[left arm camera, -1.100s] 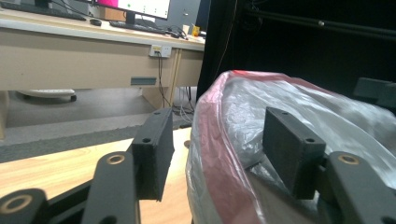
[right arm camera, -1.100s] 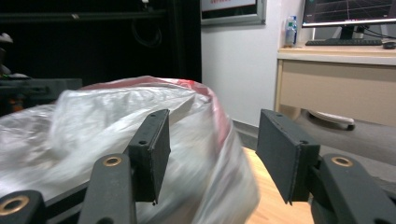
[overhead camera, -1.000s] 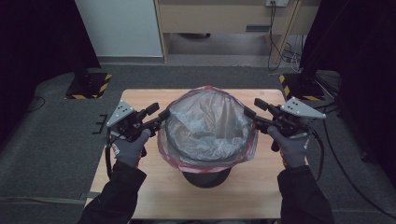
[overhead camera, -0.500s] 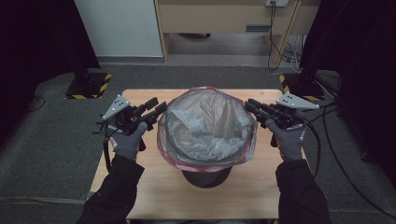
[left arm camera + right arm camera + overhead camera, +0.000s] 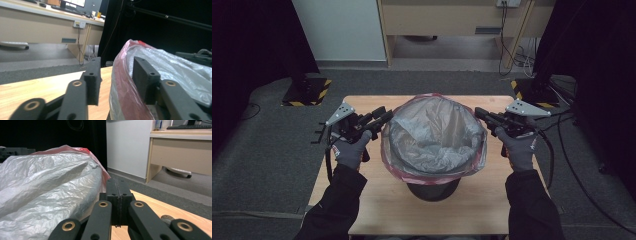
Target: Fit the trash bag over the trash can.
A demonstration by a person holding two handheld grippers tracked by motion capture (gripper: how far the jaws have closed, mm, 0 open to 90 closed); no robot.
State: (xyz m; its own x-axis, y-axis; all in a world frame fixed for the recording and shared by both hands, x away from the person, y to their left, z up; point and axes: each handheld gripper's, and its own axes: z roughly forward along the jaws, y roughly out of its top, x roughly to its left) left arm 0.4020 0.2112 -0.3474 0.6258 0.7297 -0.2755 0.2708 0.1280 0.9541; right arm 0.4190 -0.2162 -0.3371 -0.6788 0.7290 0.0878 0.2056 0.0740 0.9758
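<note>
Between the left gripper (image 5: 116,82)'s jaws in the left gripper view sits the rolled red edge of the bin bag (image 5: 125,75); one pad outside the rim, one pad inside over the clear liner (image 5: 175,67); jaws partly open, have just been closing, gap visible on the outer side, so no firm pinch; beyond the tips, light wooden table (image 5: 37,85), then desk with sockets.

Right gripper view: right gripper (image 5: 119,195) pads pressed flat together, just closed, nothing visible between them; crinkled liner (image 5: 45,190) bulges just left of the jaws, red edge (image 5: 75,148) at the crest, whether a thin fold is caught cannot be told; table (image 5: 155,205) to the right of the tips, desk farther off.

High view adds the layout: bin (image 5: 433,187) mid-table between both grippers; left gripper (image 5: 379,119) at its left rim, right gripper (image 5: 479,114) at its right rim; gloved left hand (image 5: 349,147) and right hand (image 5: 518,147) behind; grey floor beyond.
</note>
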